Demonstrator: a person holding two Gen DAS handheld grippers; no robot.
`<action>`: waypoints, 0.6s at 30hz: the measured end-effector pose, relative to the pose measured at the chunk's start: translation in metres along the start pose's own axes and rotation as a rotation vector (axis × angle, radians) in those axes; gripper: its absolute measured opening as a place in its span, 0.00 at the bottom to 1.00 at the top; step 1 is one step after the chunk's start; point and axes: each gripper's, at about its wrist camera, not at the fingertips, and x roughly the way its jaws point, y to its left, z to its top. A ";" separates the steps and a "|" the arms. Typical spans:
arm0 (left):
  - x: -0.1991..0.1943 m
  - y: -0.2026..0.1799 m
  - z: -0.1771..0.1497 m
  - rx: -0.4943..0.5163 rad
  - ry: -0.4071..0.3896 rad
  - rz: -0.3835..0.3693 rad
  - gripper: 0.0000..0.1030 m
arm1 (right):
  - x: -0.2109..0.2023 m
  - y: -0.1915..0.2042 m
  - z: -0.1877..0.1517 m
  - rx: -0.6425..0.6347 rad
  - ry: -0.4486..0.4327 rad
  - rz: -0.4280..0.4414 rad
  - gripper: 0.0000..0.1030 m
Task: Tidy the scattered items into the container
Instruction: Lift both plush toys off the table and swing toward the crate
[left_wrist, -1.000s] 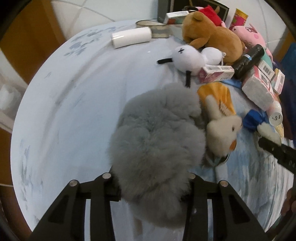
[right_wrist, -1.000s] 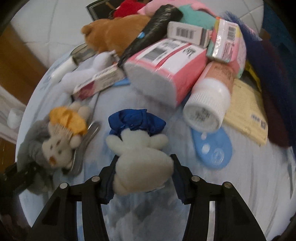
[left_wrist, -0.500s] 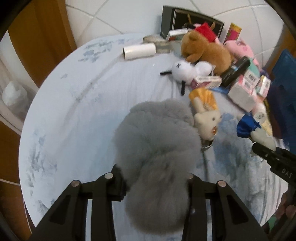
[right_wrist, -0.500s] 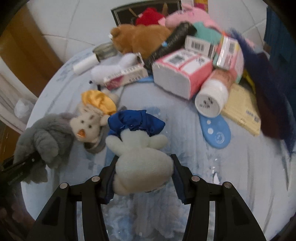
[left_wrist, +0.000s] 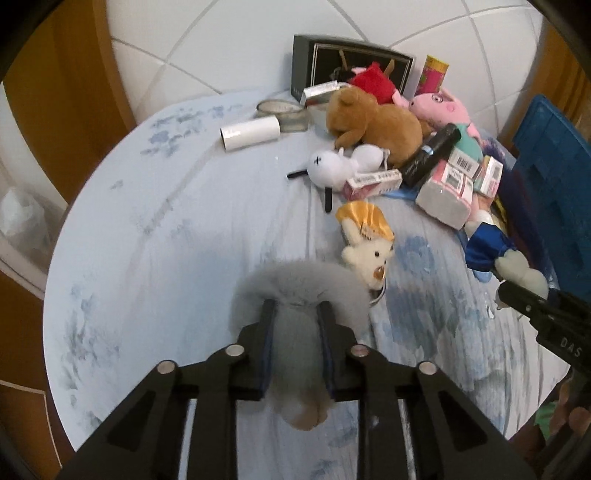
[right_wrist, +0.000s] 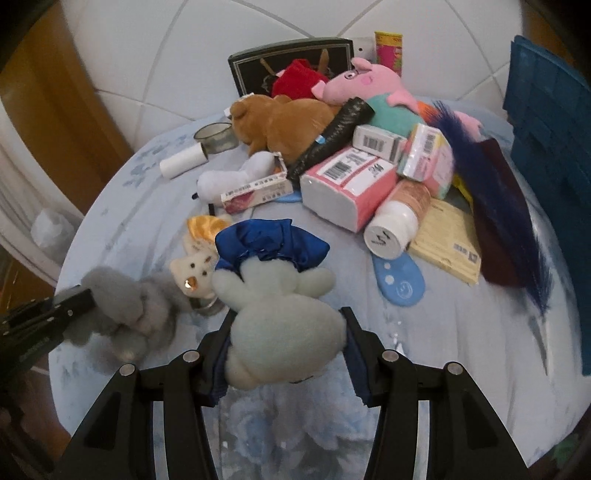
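Note:
My left gripper (left_wrist: 294, 314) is shut on a fluffy grey plush (left_wrist: 295, 291), lifted above the round pale-blue table (left_wrist: 166, 229); its cream head with an orange cap (left_wrist: 365, 236) hangs toward the table. In the right wrist view the same grey plush (right_wrist: 125, 314) shows at the lower left. My right gripper (right_wrist: 286, 325) is shut on a white plush doll with a blue satin cap (right_wrist: 273, 288), also held above the table. A blue crate (right_wrist: 546, 122) stands at the table's right edge, and the crate (left_wrist: 554, 177) also appears in the left wrist view.
A heap fills the table's far side: a brown bear (right_wrist: 284, 118), a pink pig plush (right_wrist: 369, 85), a pink tissue pack (right_wrist: 347, 184), a white-capped bottle (right_wrist: 399, 218), small boxes, a blue feather (right_wrist: 495, 206) and a white roll (left_wrist: 251, 133). A dark box (left_wrist: 347, 62) stands behind.
Both grippers have risen from the table with their plush toys, so more of the table and crate shows. The grey plush now hangs narrower between the left jaws.

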 end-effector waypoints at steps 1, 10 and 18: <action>0.003 -0.001 0.000 0.001 0.008 0.006 0.51 | 0.004 0.000 -0.001 0.004 0.007 0.001 0.50; 0.023 -0.005 0.008 0.019 0.025 0.034 0.73 | 0.025 0.001 -0.006 -0.008 0.059 0.029 0.50; 0.093 -0.012 -0.017 0.046 0.220 0.060 0.75 | 0.049 0.003 -0.006 -0.018 0.103 0.047 0.50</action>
